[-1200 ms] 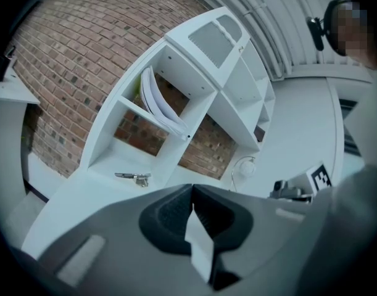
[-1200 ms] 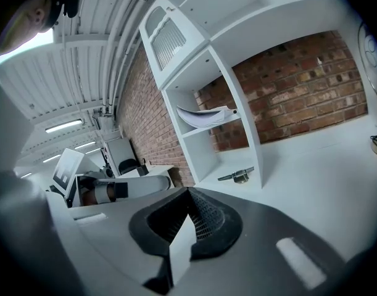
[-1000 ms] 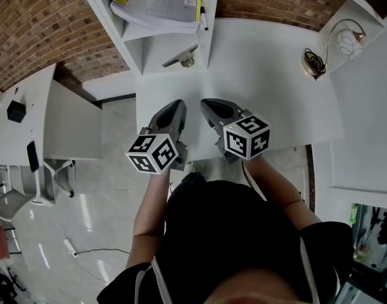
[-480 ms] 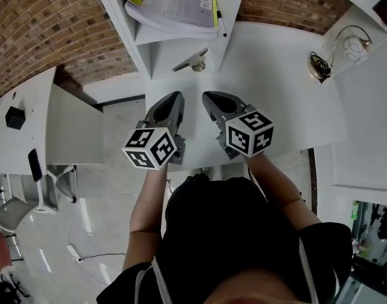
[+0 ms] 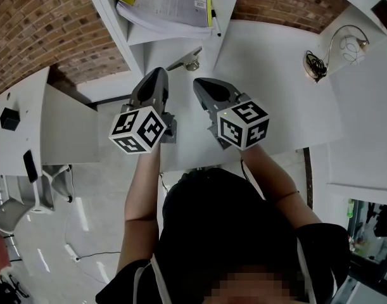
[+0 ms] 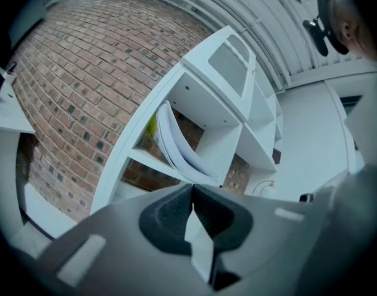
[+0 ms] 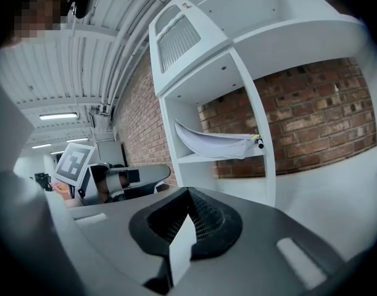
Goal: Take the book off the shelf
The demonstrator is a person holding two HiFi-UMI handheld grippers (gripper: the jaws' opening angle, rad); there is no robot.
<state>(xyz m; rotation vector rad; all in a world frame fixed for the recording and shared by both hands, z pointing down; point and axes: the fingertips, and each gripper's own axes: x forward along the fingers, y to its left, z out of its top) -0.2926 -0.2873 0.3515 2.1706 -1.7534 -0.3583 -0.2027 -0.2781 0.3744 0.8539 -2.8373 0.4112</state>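
Brick wall point(image 5: 41, 24) behind white shelf point(image 5: 108, 12), book point(image 5: 168, 5) lying inside. Left gripper point(image 5: 156, 75), right gripper point(image 5: 203, 85) closed, empty: open one before reaching book.

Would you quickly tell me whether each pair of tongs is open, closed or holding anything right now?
The grey left tongs: closed, holding nothing.
The grey right tongs: closed, holding nothing.
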